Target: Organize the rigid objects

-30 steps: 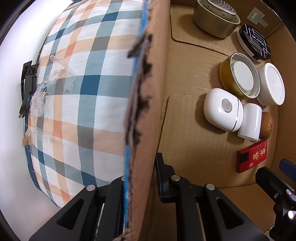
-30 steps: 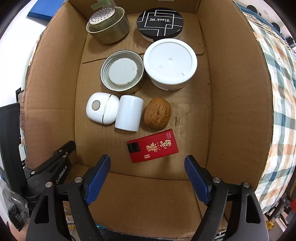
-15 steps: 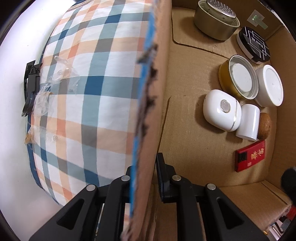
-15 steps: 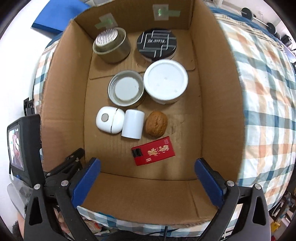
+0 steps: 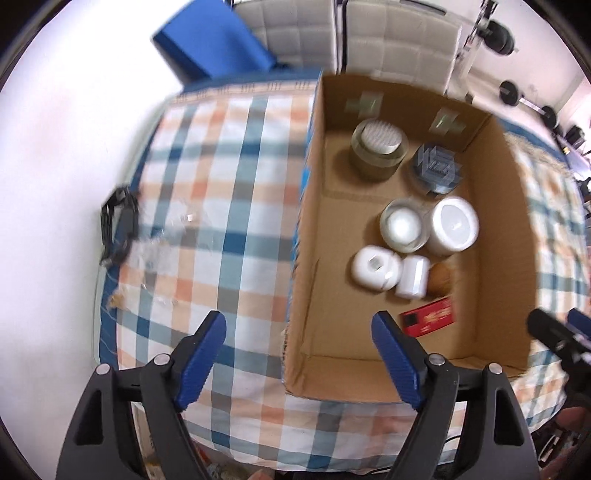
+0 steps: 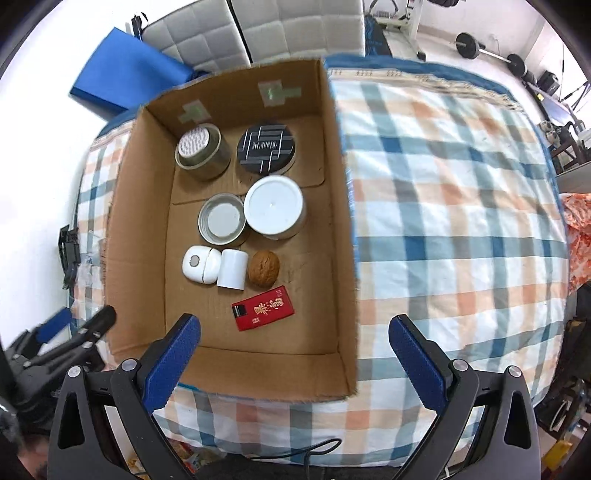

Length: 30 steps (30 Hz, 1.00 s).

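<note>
An open cardboard box [image 6: 140, 240] sits on a plaid cloth. Inside lie a perforated metal tin [image 6: 199, 151], a black round tin [image 6: 266, 147], a white-lidded jar [image 6: 274, 208], a gold tin [image 6: 221, 219], a white case [image 6: 199, 264], a white cylinder [image 6: 232, 273], a walnut [image 6: 263, 273] and a red packet [image 6: 263, 308]. My left gripper [image 5: 297, 332] hangs high over the box's left wall [image 5: 301, 236]; its jaws are opening and hold nothing. High above the box's near end, my right gripper [image 6: 293, 325] stands wide open and empty.
The plaid cloth [image 6: 443, 221] spreads to the right of the box and to its left [image 5: 221, 203]. A black clip [image 5: 118, 225] and clear plastic wrap [image 5: 159, 254] lie at the cloth's left edge. A blue pad [image 6: 122, 77] and grey quilted chairs [image 6: 258, 29] stand behind.
My left gripper has let go of the box's left wall, opened and risen. The right gripper has opened wider and risen too. The things in the box have not moved.
</note>
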Each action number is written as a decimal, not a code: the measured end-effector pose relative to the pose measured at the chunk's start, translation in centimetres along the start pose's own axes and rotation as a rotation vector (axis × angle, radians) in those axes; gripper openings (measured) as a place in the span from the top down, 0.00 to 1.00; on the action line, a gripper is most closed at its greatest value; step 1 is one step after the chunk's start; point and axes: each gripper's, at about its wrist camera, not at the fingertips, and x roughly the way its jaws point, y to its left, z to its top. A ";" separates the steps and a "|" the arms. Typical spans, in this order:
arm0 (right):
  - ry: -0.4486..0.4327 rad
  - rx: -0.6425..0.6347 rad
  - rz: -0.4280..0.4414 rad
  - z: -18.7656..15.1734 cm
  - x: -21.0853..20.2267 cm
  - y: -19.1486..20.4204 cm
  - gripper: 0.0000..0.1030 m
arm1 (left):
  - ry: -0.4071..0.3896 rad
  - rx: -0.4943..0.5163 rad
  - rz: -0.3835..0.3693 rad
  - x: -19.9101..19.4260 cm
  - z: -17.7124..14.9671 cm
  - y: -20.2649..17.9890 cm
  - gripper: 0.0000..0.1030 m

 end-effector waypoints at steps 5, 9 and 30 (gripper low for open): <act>-0.061 -0.017 0.028 -1.1 -4.8 -0.7 0.00 | -0.085 -0.003 -0.041 -5.1 0.4 -0.7 0.21; -0.139 -0.033 0.057 -2.2 -10.0 -1.2 0.00 | -0.164 0.001 -0.052 -9.7 0.2 -1.0 0.21; -0.368 -0.033 0.033 -7.3 -28.6 -5.2 0.00 | -0.305 0.035 -0.151 -24.4 -4.3 -3.3 0.21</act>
